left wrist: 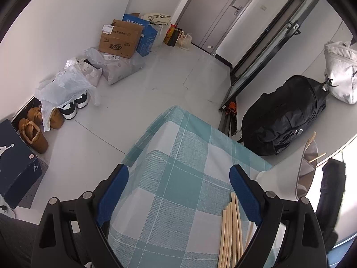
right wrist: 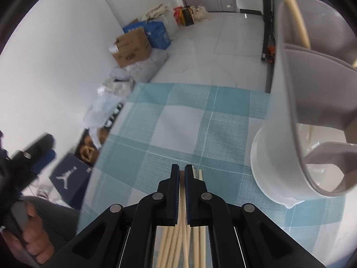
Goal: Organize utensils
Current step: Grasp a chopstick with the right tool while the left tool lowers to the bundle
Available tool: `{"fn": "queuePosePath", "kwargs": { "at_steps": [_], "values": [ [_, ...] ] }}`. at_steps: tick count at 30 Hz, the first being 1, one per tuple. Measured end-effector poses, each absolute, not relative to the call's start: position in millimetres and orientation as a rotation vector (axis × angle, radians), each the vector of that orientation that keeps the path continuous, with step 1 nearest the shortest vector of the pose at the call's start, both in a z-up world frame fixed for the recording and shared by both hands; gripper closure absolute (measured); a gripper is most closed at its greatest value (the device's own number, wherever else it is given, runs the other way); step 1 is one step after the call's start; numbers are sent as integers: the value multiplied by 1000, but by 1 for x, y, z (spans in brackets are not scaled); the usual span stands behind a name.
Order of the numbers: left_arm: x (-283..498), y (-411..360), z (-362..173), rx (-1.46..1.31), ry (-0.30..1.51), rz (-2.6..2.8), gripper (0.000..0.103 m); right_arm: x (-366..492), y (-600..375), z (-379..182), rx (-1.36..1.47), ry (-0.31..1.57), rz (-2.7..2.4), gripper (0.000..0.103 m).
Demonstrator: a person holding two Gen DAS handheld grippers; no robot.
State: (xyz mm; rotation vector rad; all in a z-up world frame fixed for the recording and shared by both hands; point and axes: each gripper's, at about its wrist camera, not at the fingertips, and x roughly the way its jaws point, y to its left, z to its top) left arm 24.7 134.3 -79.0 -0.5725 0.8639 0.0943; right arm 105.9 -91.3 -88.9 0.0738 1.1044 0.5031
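Several pale wooden chopsticks (left wrist: 232, 230) lie in a bundle on the teal checked tablecloth (left wrist: 178, 156). My left gripper (left wrist: 178, 192) is open and empty, held above the cloth just left of the bundle. My right gripper (right wrist: 181, 176) is shut on a chopstick (right wrist: 183, 210) from the bundle (right wrist: 174, 248) beneath it. A white and grey utensil holder (right wrist: 287, 120) stands to the right and holds chopsticks (right wrist: 294, 13). It also shows in the left wrist view (left wrist: 305, 172).
The table's far edge (right wrist: 196, 84) drops to a grey floor. By the wall are cardboard boxes (left wrist: 120, 38), plastic bags (left wrist: 67, 84), shoes (left wrist: 35, 129) and a dark shoebox (left wrist: 15, 163). A black backpack (left wrist: 285, 116) and white bag (left wrist: 341, 73) lie at right.
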Motion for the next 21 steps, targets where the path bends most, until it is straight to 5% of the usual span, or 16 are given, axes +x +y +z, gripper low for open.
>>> {"fn": "queuePosePath", "kwargs": {
  "at_steps": [13, 21],
  "values": [
    [34, 59, -109, -307, 1129, -84, 14, 69, -161, -20, 336, 747, 524, 99],
    [27, 21, -118, -95, 1171, -45, 14, 41, -168, -27, 229, 593, 479, 99]
  ]
}}
